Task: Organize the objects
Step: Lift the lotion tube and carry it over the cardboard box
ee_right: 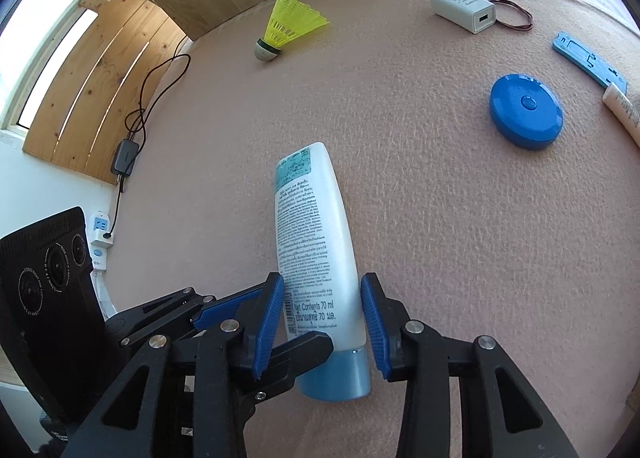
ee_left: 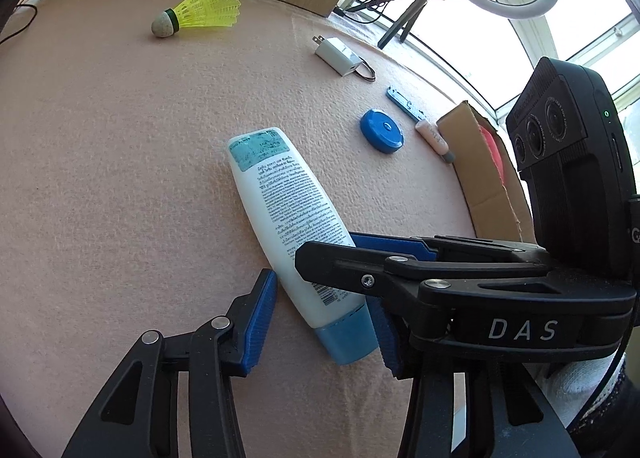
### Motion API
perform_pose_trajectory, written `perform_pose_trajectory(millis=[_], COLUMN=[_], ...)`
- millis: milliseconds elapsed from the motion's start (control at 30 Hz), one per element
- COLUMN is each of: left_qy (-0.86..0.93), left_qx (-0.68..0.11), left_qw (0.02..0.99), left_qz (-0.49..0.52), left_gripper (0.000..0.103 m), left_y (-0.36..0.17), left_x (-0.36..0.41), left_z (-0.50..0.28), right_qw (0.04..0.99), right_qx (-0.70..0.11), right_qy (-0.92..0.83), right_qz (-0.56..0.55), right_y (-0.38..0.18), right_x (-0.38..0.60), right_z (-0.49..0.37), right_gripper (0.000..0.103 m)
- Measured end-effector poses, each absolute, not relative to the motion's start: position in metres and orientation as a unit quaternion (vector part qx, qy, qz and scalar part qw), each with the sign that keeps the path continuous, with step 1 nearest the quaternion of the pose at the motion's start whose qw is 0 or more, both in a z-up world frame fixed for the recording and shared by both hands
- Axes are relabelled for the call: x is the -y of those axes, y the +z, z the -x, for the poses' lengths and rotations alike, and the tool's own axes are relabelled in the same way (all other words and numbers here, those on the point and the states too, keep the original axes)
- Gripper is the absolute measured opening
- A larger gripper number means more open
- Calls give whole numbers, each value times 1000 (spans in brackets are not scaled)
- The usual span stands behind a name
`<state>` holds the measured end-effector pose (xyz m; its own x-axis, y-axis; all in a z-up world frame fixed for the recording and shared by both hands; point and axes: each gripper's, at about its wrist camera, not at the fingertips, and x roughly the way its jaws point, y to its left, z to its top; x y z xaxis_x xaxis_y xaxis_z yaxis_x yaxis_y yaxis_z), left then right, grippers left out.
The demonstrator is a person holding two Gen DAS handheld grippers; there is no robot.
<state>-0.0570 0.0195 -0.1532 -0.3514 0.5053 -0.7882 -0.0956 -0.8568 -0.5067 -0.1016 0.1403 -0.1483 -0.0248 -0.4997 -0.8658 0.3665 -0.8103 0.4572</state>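
A white bottle [ee_left: 284,198] [ee_right: 316,234] with a light-blue cap lies flat on the pink felt table [ee_left: 120,178], cap end toward me. In the right wrist view my right gripper [ee_right: 320,280] has its blue pads [ee_right: 268,322] pressed against both sides of the bottle just above the cap. My left gripper [ee_left: 322,290] straddles the same end at an angle. Its left pad [ee_left: 256,322] stands apart from the bottle, and the right gripper [ee_left: 326,248] crossing in from the right partly hides its other pad.
Beyond the bottle lie a yellow shuttlecock [ee_right: 288,26], a white charger [ee_right: 460,8], a blue round case [ee_right: 526,114], a blue flat strip [ee_right: 588,58] and a small tube [ee_right: 622,110]. A cardboard box [ee_left: 476,162] stands at the right edge. A cable adapter [ee_right: 126,156] hangs off the left edge.
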Motion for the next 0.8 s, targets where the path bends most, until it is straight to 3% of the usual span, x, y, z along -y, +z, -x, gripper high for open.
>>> perform_pose_trajectory(millis=[400,800], left_qy=[813,814], left_qx=[152,99], left_qw=[213,286], left_qz=[521,496], left_gripper=[48,47], left_y=[-121,-78], left_x=[-60,-155], left_z=[63,79], right_qw=[282,232], right_qx=[110,162], right_qy=[-738,-779], right_qz=[-603,-559], right_y=[-119,-77], right_x=[-184,-282], right_z=[101,105], right_gripper=[36,35])
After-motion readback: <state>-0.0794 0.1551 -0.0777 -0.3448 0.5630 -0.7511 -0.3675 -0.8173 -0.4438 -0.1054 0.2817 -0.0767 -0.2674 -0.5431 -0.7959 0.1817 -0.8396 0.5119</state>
